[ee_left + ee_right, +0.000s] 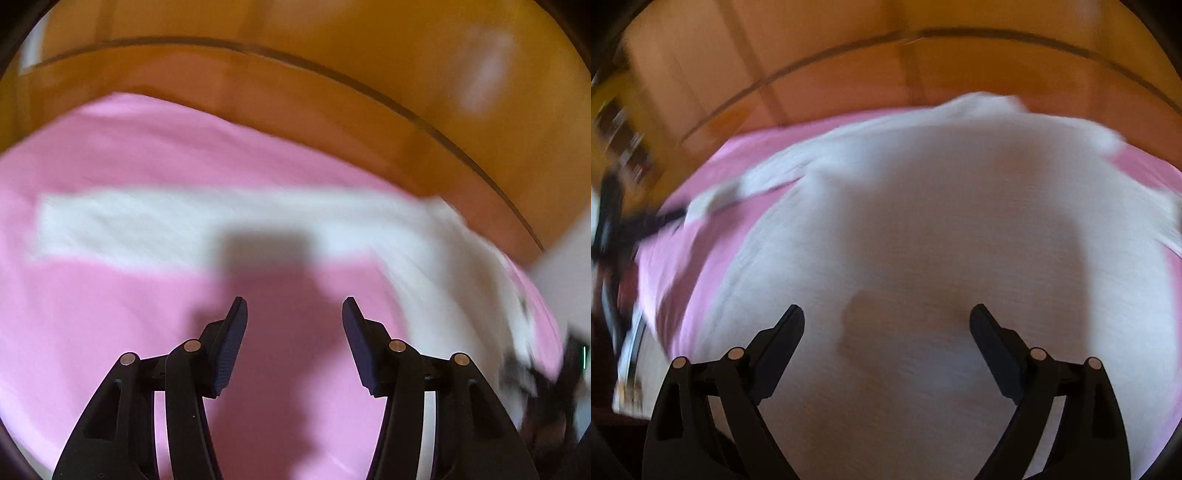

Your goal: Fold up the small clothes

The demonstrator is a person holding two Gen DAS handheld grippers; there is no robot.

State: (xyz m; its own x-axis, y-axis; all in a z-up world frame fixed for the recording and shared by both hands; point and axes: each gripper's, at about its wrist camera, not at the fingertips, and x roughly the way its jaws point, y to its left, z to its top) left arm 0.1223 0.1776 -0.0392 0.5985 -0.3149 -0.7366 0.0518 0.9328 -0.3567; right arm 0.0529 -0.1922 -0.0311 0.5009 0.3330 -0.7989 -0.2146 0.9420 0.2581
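White garment (pixel 923 229) — pink sheet (pixel 92 314)

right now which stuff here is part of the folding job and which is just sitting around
Part of the job:
- white garment, spread flat
- pink sheet under it
- left gripper, open, above the pink sheet
- right gripper, open, above the garment

Just there:
- wooden board behind the sheet
- blurred shelf at far left, contents unreadable

A pink sheet (pixel 110 155) covers the bed. Beyond its far edge rises an orange-brown wooden headboard (pixel 332 96), crossed by a dark curved groove (pixel 997 35). A pale glare patch (pixel 484 74) shines on the wood above that groove.
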